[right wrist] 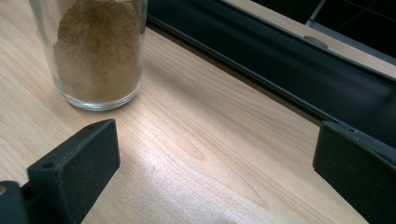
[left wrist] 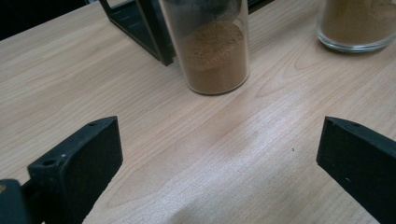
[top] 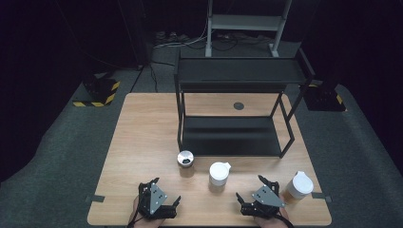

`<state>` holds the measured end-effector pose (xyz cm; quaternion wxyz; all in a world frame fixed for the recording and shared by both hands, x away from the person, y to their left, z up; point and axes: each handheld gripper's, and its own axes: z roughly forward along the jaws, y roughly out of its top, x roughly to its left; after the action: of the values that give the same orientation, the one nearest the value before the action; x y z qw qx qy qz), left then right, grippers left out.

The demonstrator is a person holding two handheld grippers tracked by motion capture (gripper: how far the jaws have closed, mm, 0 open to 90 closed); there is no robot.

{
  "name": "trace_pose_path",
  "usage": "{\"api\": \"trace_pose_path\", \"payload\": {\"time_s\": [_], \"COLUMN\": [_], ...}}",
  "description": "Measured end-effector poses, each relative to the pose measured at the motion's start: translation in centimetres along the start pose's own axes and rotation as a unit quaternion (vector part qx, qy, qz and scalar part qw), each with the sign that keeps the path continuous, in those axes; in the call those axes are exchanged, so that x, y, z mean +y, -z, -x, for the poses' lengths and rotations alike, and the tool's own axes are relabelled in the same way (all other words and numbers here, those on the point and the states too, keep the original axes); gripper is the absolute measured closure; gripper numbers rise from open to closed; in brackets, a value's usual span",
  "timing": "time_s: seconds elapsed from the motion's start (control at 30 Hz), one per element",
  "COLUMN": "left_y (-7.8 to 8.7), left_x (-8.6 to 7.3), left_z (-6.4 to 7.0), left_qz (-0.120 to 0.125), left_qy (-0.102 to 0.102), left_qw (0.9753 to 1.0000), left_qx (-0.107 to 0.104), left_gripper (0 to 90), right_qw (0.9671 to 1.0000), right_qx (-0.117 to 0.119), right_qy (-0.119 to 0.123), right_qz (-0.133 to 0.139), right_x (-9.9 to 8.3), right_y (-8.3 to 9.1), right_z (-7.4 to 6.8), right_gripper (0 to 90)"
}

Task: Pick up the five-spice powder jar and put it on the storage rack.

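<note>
1. Both sets of jaws are sitting wide open with nothing between them. The left gripper (top: 159, 202) and the right gripper (top: 260, 199) are hovering near the front edge of the bench (top: 142, 142), one in each hand.

2. Three spice jars are standing upright in front of them: a silver-capped jar (top: 186, 159) sitting just in front of the black rack (top: 233, 135), a white-lidded jar (top: 219, 175) in the middle, and another white-lidded one, the right jar (top: 298, 186), just beside the right gripper.

3. In the left gripper view, the silver-capped jar (left wrist: 212, 46) is showing up ahead and a bit left of centre, half full of brown powder, with the middle jar (left wrist: 357, 23) off to the upper right. In the right gripper view, that middle jar (right wrist: 95, 51) is sitting ahead on the left, with the rack's lower shelf (right wrist: 280, 60) running behind.

4. My guess is each hand is lining up for the jar ahead of it, probably to put it on the rack.

5. To do it well: I'd be centring the jar between the jaws before closing, since both are looking off to one side right now.

6. I'd be going in low and level, gripping the glass body rather than the lid.

7. Glass is slippery, so closing gently and lifting straight up is making sense here, and so is watching the neighbouring jar so it isn't getting knocked.
</note>
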<state>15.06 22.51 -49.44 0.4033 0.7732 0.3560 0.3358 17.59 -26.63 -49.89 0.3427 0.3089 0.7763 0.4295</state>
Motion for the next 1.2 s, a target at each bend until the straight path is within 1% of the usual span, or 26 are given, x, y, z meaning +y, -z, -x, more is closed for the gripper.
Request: {"api": "trace_pose_path", "payload": {"time_s": [0.1, 0.2, 0.37, 0.43, 0.57, 0.67, 0.73, 0.77, 0.9, 1.03, 1.2], "left_y": [-0.1, -0.1, -0.1, -0.1, 0.0, 0.0, 0.0, 0.0, 0.2, 0.3, 0.8], "left_x": [0.2, 0.1, 0.2, 0.2, 0.1, 0.1, 0.0, -0.1, -0.4, -0.3, 0.0], "left_z": [0.1, 0.2, 0.3, 0.2, 0.2, 0.2, 0.1, 0.1, -0.3, -0.5, -0.8], "left_qz": [-0.005, -0.004, -0.005, -0.004, -0.002, -0.002, 0.000, 0.003, 0.011, 0.007, 0.017], "left_qy": [-0.004, -0.009, -0.015, -0.016, -0.012, -0.014, -0.012, -0.011, 0.001, 0.004, 0.011], "left_qw": [1.0000, 1.0000, 0.9999, 0.9999, 0.9999, 0.9999, 0.9999, 0.9999, 0.9999, 0.9999, 0.9997], "left_qx": [0.002, 0.001, 0.000, -0.003, -0.001, -0.002, -0.003, 0.000, -0.004, -0.010, -0.016], "left_gripper": [0.6, 0.6, 0.6, 0.6, 0.6, 0.6, 0.6, 0.6, 0.6, 0.6, 0.6], "right_qw": [1.0000, 1.0000, 1.0000, 1.0000, 0.9999, 0.9999, 0.9999, 0.9999, 0.9999, 0.9999, 0.9999], "right_qx": [0.003, 0.004, 0.000, 0.000, -0.004, -0.005, -0.004, -0.003, 0.001, 0.003, 0.004], "right_qy": [-0.003, -0.007, -0.004, -0.002, -0.006, -0.008, -0.007, -0.005, -0.008, -0.009, -0.006], "right_qz": [0.001, 0.003, 0.006, 0.007, 0.010, 0.011, 0.009, 0.009, 0.009, 0.009, 0.010], "right_x": [0.0, -0.1, -0.2, -0.2, -0.4, -0.4, -0.4, -0.3, -0.3, -0.4, -0.4], "right_y": [0.0, 0.0, 0.1, 0.1, 0.2, 0.2, 0.2, 0.2, 0.2, 0.2, 0.2], "right_z": [0.2, 0.3, 0.1, 0.1, 0.0, 0.0, 0.0, 0.0, 0.2, 0.3, 0.3], "right_gripper": [0.0, 0.0, 0.0, 0.0, 0.0, 0.0, 0.0, 0.0, 0.0, 0.0, 0.0]}}
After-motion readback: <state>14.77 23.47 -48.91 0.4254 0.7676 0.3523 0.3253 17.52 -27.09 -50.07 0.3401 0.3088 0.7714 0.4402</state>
